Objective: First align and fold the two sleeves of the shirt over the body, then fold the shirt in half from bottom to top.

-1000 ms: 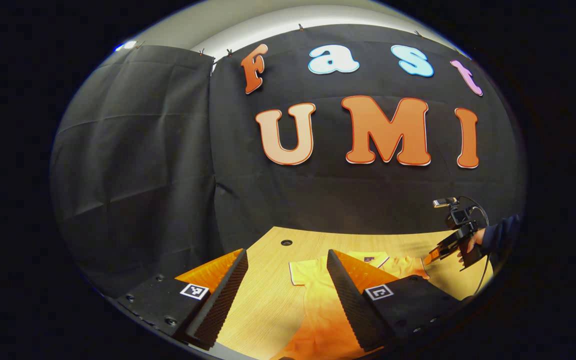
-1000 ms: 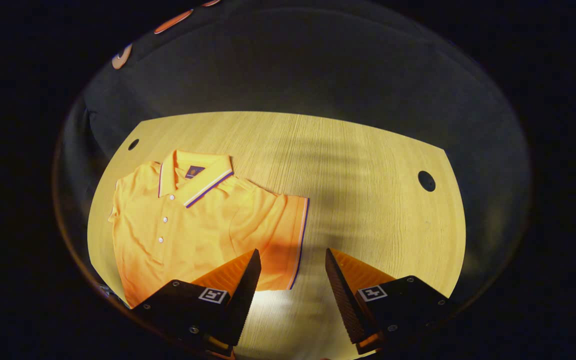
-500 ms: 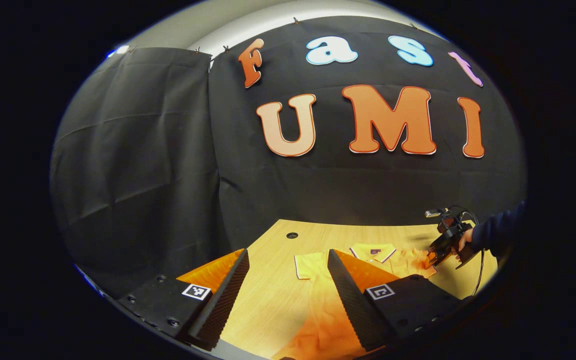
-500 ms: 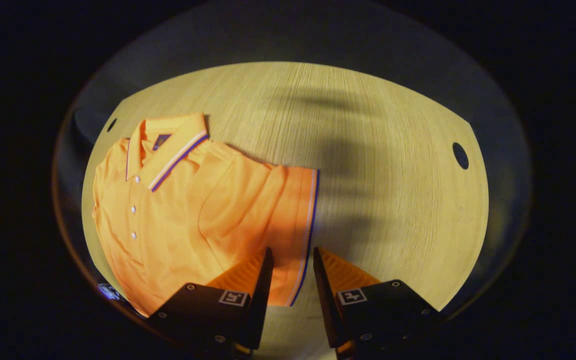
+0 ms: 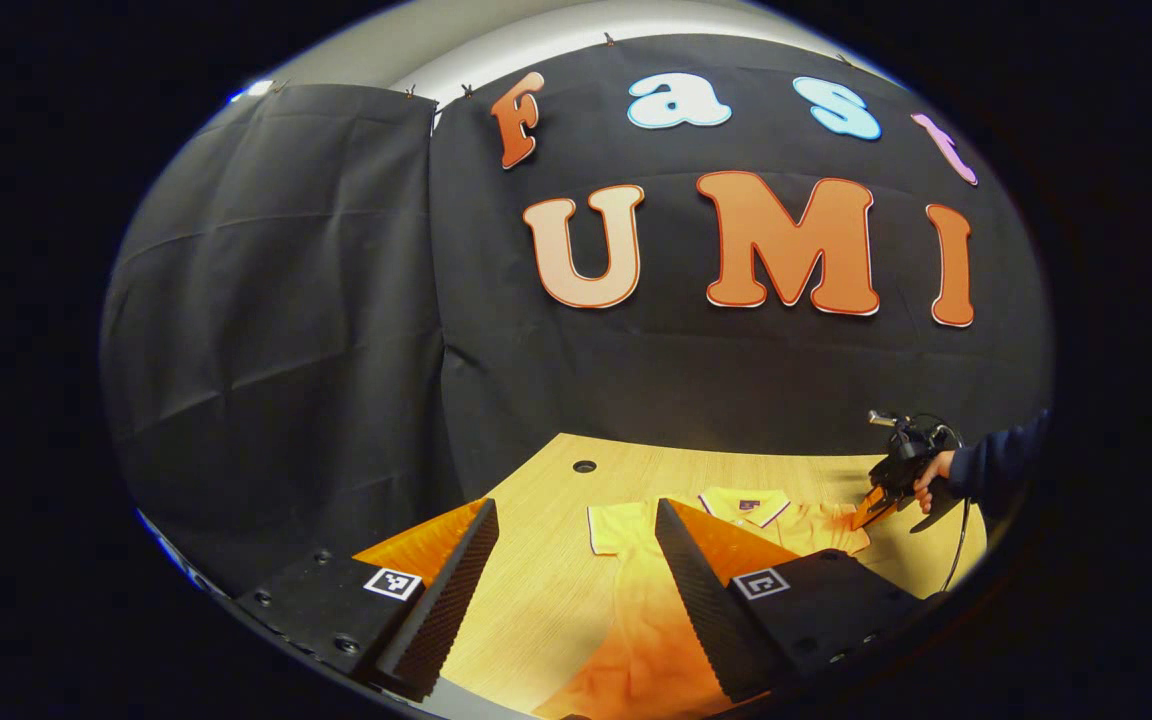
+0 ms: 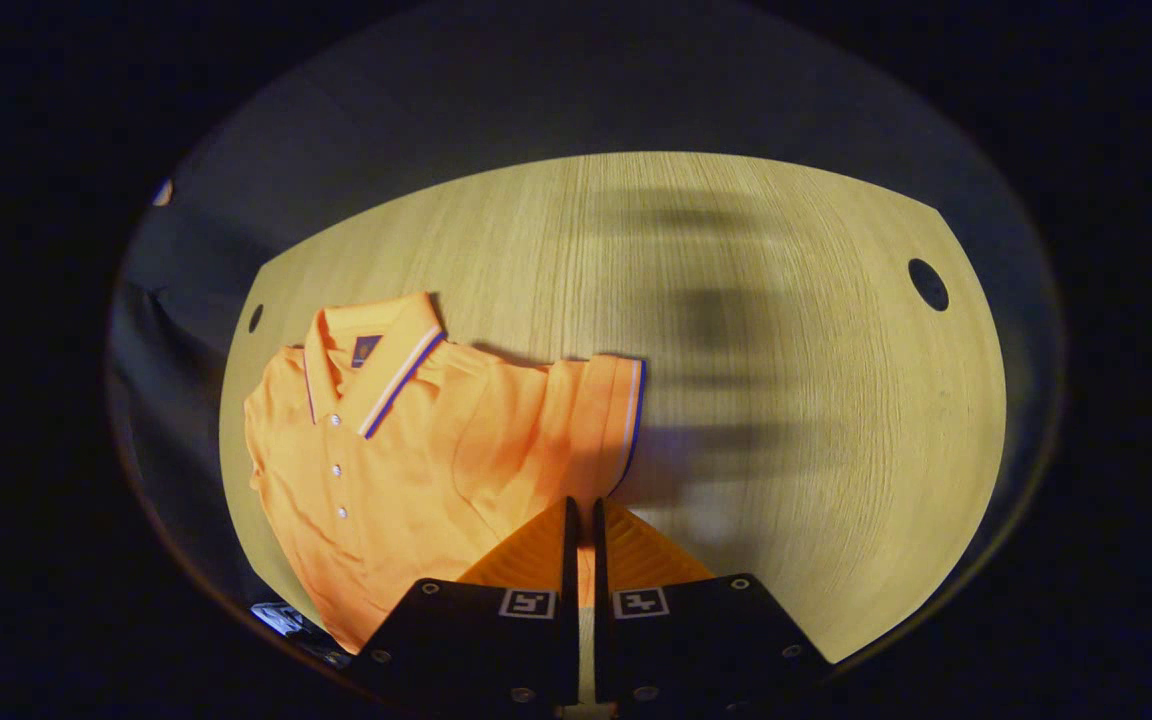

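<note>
A pale wood-grain table lies under black cloth walls, with round cable holes near its far corners.

In the right gripper view, the right gripper at bottom centre has its fingers drawn almost together on the lower edge of the orange polo shirt's sleeve, which puckers up toward them; both appear to press on the fabric, so I judge the sleeve pinched. The shirt spreads over the lower left of that frame, collar toward the upper left, the striped sleeve cuff just above the fingers at centre. In the left gripper view, the left gripper at the bottom stands wide open and holds nothing, above the near part of the shirt; at the right edge a hand in a dark sleeve holds the other gripper at the shirt's far sleeve.

The step in hand looks like the first sleeve fold. To do it well, I would keep the pinch firm, lift only enough to clear the body, carry the cuff inward toward the button placket, and lay it flat with the cuff edge parallel to the shirt's side before opening. The table is smooth, so the shirt may slide if dragged.
</note>
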### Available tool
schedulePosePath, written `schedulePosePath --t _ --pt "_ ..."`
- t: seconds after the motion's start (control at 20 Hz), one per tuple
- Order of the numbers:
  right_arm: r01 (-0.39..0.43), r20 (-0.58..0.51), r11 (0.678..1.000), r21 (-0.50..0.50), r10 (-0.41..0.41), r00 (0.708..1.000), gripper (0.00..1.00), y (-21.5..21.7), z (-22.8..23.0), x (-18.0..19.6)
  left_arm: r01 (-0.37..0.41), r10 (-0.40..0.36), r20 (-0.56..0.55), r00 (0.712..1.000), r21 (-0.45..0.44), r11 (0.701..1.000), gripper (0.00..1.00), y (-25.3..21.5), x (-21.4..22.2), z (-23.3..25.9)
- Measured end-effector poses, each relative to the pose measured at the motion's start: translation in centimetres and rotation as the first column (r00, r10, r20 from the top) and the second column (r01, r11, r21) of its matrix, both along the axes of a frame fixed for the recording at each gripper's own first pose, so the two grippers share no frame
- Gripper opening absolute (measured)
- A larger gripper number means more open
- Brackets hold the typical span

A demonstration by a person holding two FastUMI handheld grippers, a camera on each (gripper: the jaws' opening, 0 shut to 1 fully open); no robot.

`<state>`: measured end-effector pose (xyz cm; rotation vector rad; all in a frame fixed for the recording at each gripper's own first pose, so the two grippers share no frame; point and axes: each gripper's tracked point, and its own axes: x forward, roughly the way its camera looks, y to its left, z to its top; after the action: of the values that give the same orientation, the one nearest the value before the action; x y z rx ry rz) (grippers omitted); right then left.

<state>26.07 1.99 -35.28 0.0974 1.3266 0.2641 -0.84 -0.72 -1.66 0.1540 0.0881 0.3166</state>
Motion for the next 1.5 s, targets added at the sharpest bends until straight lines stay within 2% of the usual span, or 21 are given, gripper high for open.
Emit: schedulePosePath --t 0.25,0.35,0.45,0.6,0.65,0.8,1.05,1.15,1.25,1.3,1.35,1.4,1.5 --pt "-0.093 0.061 0.995 0.025 0.091 0.994 0.07 3.5 3.7 0.2 0.001 -0.002 -0.015 1.000 -0.037 0.999 0.97 0.4 0.3 -1.1" --pt "-0.133 0.075 0.988 0.071 0.128 0.989 0.06 5.7 4.8 -0.2 0.006 -0.007 -0.023 1.000 -0.040 0.999 0.97 0.6 0.6 -1.4" --pt "-0.157 0.087 0.984 0.088 0.149 0.985 0.16 7.0 5.3 -0.4 0.013 -0.015 -0.040 0.999 -0.062 0.998 0.97 0.8 0.9 -2.2" --pt "-0.157 0.117 0.986 0.053 0.150 0.982 0.48 6.6 5.5 -0.3 0.007 -0.023 -0.120 0.993 -0.131 0.991 0.97 1.8 2.7 -4.7" --pt "-0.151 0.126 0.988 0.042 0.145 0.981 0.55 6.3 5.9 -0.4 0.005 -0.028 -0.142 0.989 -0.162 0.987 0.97 2.3 3.6 -5.3" --pt "-0.112 0.187 0.993 0.024 0.106 0.977 0.66 4.8 7.7 -0.4 0.011 -0.076 -0.226 0.971 -0.276 0.961 0.98 4.1 6.8 -7.4" --pt "0.017 0.259 1.000 0.020 -0.021 0.966 0.76 2.9 11.4 -2.7 0.052 -0.150 -0.393 0.907 -0.251 0.967 0.98 6.1 13.6 -9.7" --pt "0.109 0.288 0.994 0.024 -0.112 0.951 0.77 2.1 13.0 -4.5 0.077 -0.209 -0.482 0.851 -0.280 0.957 0.98 6.3 17.3 -12.2" --pt "0.167 0.315 0.985 0.037 -0.171 0.934 0.80 2.1 14.4 -6.1 0.043 -0.225 -0.555 0.801 -0.321 0.946 0.98 7.5 19.7 -13.8" --pt "0.187 0.329 0.981 0.044 -0.191 0.925 0.87 2.1 15.1 -6.9 0.019 -0.225 -0.587 0.778 -0.335 0.942 0.98 8.1 20.5 -14.6" --pt "0.205 0.344 0.978 0.046 -0.208 0.916 0.82 2.1 15.7 -7.5 0.004 -0.236 -0.613 0.754 -0.355 0.935 0.98 8.3 21.6 -15.2" --pt "0.225 0.357 0.973 0.045 -0.226 0.906 0.89 2.0 16.1 -8.4 -0.005 -0.246 -0.644 0.725 -0.362 0.932 0.98 8.4 22.4 -15.9" --pt "0.280 0.384 0.959 0.047 -0.276 0.881 0.90 1.8 17.3 -10.6 0.004 -0.253 -0.713 0.654 -0.331 0.944 0.98 9.0 25.5 -17.9"
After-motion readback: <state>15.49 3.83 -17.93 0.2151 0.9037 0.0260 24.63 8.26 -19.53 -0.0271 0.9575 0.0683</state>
